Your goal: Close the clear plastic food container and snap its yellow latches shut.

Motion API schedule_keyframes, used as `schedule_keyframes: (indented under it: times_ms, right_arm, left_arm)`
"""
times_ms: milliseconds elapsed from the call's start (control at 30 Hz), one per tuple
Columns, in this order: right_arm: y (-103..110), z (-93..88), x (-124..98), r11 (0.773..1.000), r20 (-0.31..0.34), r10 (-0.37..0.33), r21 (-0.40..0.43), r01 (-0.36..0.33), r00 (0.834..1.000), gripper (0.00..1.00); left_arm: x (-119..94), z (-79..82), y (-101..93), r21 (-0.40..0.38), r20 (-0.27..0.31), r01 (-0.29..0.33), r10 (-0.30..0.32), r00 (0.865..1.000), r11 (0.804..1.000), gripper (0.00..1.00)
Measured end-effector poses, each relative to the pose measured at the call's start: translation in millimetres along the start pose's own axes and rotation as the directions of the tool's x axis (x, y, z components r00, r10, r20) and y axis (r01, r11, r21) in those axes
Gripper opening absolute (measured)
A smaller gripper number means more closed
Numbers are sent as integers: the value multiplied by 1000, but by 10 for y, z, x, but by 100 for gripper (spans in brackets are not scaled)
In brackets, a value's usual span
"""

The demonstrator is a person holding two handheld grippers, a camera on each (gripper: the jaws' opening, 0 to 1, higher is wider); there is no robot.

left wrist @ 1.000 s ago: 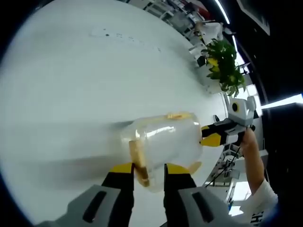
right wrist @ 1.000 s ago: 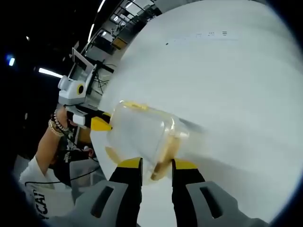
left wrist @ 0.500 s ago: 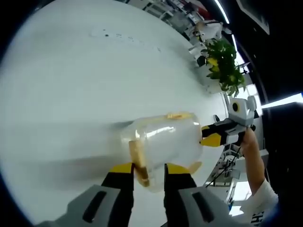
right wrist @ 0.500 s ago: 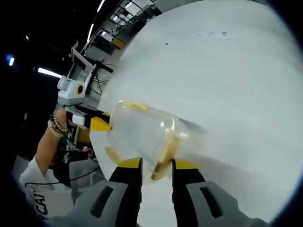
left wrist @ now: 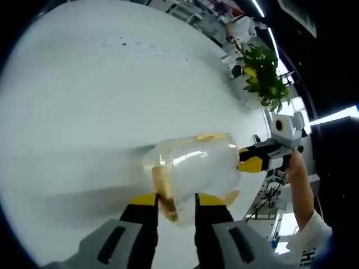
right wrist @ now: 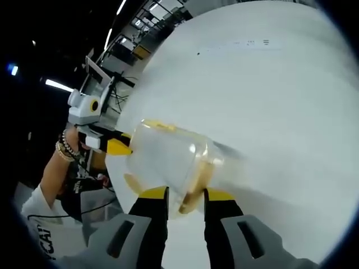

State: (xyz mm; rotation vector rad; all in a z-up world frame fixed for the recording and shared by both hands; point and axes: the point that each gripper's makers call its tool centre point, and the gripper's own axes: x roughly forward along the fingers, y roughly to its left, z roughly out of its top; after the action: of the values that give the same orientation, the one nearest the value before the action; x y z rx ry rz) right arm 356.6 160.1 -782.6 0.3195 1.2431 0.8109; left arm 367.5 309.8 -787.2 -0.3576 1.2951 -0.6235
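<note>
The clear plastic food container [left wrist: 196, 165] lies on its side over the white table, lid on. My left gripper [left wrist: 176, 199] is shut on one end of it, with a yellow latch [left wrist: 164, 193] between its jaws. My right gripper [right wrist: 186, 195] is shut on the opposite end [right wrist: 165, 162], where another yellow latch [right wrist: 194, 188] sits between its jaws. Each gripper also appears in the other's view at the far end of the container: the right gripper [left wrist: 252, 161] and the left gripper [right wrist: 118, 146]. A third yellow latch [left wrist: 212, 136] shows on the container's upper side.
The white table [left wrist: 101, 89] spreads wide behind the container, and its edge runs close behind the far gripper in both views. A potted green plant [left wrist: 263, 70] stands past that edge. A person's hand [left wrist: 295, 171] and a braceleted wrist [right wrist: 64, 148] hold the grippers.
The left gripper view has shifted very slightly. The container and both grippers keep their places.
</note>
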Motion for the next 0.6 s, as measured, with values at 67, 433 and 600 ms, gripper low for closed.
schedule_keyframes:
  times_ms: [67,433,600]
  right_arm:
    - [4,-2,5,1000,0,-5,-8,5,1000,21]
    - [-31,111,-13,951,-26,-176,-263,163,984,24]
    - [-54,143,-27,920,-11,-232,-327,216,973,30]
  left_arm:
    - [0,2,-5,14,7,-1,1,1000,1000,17]
    - [-15,80,-18,179,24,-72,69,997,981,19]
    - [-25,142,-45,306,74,-132,114,991,943,22]
